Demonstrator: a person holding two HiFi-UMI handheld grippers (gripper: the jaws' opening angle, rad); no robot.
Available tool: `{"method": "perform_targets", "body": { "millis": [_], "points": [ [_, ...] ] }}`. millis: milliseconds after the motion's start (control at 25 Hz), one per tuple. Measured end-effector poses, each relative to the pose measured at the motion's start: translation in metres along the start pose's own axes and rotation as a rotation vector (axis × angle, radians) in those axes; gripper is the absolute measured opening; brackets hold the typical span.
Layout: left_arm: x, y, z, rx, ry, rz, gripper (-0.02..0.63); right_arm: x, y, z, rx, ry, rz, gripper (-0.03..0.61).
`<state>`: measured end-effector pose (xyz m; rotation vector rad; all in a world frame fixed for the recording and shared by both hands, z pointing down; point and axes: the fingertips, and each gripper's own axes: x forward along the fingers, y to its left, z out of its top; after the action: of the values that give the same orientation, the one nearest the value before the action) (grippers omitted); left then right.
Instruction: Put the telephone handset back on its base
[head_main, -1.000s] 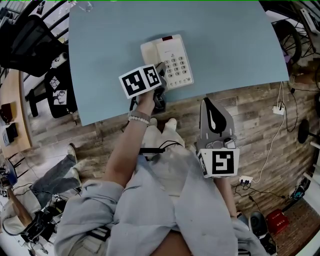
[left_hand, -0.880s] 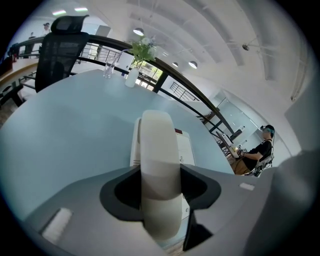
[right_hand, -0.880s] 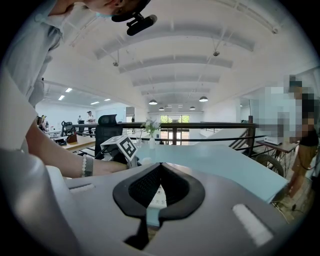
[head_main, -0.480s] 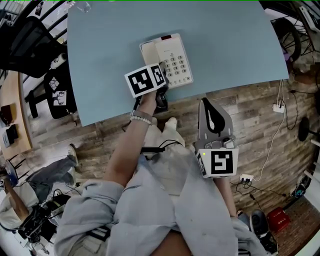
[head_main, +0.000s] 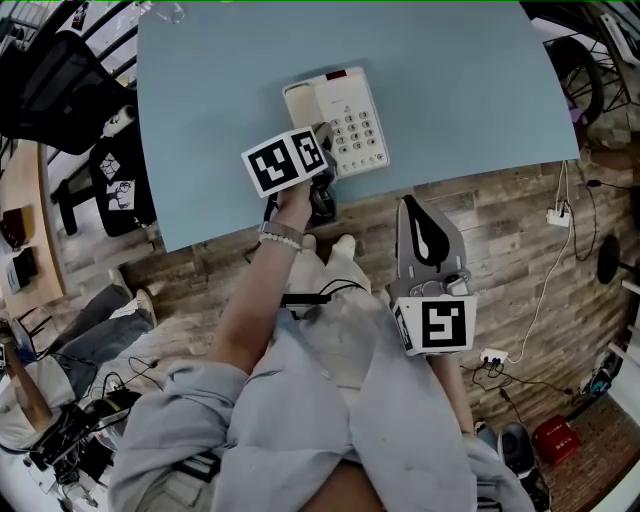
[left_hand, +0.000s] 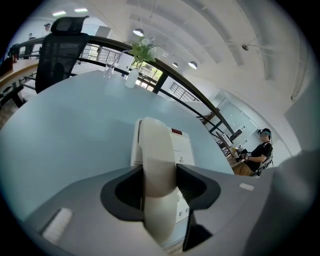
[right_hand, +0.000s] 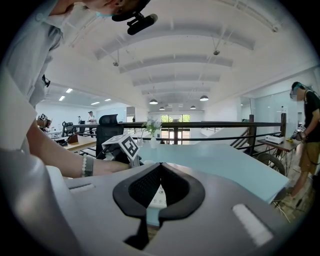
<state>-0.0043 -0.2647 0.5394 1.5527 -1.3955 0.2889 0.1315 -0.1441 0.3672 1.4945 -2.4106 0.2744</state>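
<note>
While at base (head_main: 352, 128), handset (left_hand: 155, 145) between tongs (left_hand: 159, 176)

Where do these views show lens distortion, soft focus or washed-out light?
Left gripper view: dark round vignette, the dark railing bent into an arc, the cream plastic telephone handset soft-edged between the fingers. Right gripper view: far windows washed out. Head view: the pale blue table edges bow outward.

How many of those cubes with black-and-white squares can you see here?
2. One cube rides on the left claw, beside the telephone base on the table; the other on the right claw, over the wooden floor. None seems hidden.
</note>
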Motion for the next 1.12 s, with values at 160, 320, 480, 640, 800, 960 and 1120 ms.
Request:
{"method": "perform_targets", "body": {
  "millis": [160,320,480,640,800,960,1120],
  "points": [
    [-0.001,0.001,0.004,-0.003,-0.021,-0.007,0.198,0.000,0.001,-0.001,-0.002,0.004,-0.001,0.006],
    [0.000,0.000,0.009,-0.050,-0.049,-0.035,0.188,0.001,0.002,-0.001,-0.002,0.007,-0.003,0.006],
    [0.001,-0.001,0.012,-0.053,-0.060,-0.048,0.170,0.000,0.002,-0.002,-0.002,0.008,-0.005,0.006],
    [0.001,-0.004,0.012,-0.027,-0.047,-0.080,0.170,0.003,0.004,-0.001,-0.002,0.008,0.001,0.006],
    [-0.003,-0.002,0.009,-0.037,-0.041,-0.098,0.170,0.004,0.008,0.000,-0.002,0.005,0.007,0.007],
    [-0.010,-0.001,0.005,-0.011,-0.039,-0.098,0.170,0.003,0.012,0.001,-0.005,0.002,0.009,0.006],
    [-0.012,0.001,0.005,-0.005,-0.047,-0.113,0.170,0.004,0.018,0.002,-0.009,0.002,0.013,0.006]
  ]
}}
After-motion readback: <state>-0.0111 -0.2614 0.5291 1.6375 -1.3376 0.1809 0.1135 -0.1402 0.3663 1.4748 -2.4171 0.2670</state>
